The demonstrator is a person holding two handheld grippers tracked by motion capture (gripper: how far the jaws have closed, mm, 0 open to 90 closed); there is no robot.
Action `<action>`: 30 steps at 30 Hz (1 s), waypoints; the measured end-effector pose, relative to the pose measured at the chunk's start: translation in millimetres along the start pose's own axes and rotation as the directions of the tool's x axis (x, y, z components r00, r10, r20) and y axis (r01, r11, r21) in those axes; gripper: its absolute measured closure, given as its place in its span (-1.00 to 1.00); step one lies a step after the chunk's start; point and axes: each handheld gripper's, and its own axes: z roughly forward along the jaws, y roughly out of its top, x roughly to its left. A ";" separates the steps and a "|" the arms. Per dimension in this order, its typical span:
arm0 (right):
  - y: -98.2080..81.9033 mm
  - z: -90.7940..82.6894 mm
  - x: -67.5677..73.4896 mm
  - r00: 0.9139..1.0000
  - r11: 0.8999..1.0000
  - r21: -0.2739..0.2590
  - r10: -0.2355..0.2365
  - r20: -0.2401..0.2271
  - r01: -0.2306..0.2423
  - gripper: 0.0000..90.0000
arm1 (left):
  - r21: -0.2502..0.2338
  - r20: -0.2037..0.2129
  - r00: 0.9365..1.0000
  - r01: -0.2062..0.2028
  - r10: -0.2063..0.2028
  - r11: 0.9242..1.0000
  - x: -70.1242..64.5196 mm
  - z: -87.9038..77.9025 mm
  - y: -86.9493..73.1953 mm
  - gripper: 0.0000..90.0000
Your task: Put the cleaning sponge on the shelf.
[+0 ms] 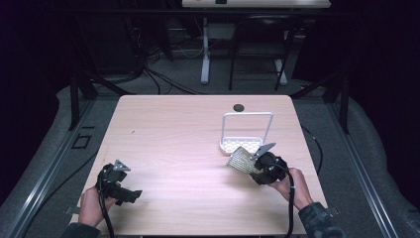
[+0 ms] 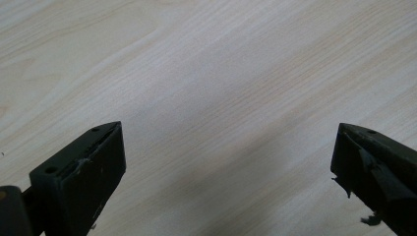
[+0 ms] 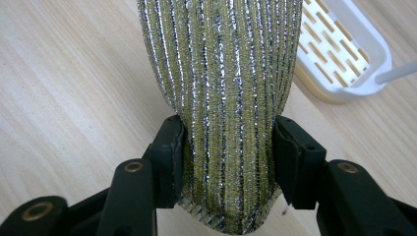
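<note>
A scouring sponge [image 3: 221, 83] with silver and yellow-green stripes is pinched between the jaws of my right gripper [image 3: 226, 152], which is shut on it. In the high view the sponge [image 1: 242, 160] hangs just above the table, right beside a white slotted tray [image 1: 240, 144] with a tall wire handle [image 1: 247, 115]. The tray's corner [image 3: 344, 54] lies to the upper right in the right gripper view. My left gripper [image 1: 130, 194] rests near the table's front left corner. Its jaws stand wide open over bare wood [image 2: 221, 98], with nothing between them.
The light wooden table [image 1: 173, 139] has a dark round cable hole [image 1: 238, 107] near its far edge. Beyond the table are another desk's legs and cables on a grey floor [image 1: 198, 74]. Black rails run along both sides.
</note>
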 end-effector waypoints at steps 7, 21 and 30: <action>1.0 -0.1 -3.0 0.999 1.000 0.001 0.027 0.018 -0.027 0.13 | 0.008 -0.013 1.000 -0.012 0.012 1.000 -2.2 0.3 0.6 -0.99; 5.2 0.1 -11.5 0.996 0.997 -0.007 0.071 0.052 -0.071 0.12 | 0.013 -0.054 0.998 0.018 -0.017 1.000 -2.6 2.3 2.2 -0.98; 7.8 0.1 -13.5 0.994 0.997 -0.015 0.082 0.068 -0.081 0.12 | 0.005 -0.076 0.997 0.015 -0.015 1.000 -4.8 1.8 3.7 -0.98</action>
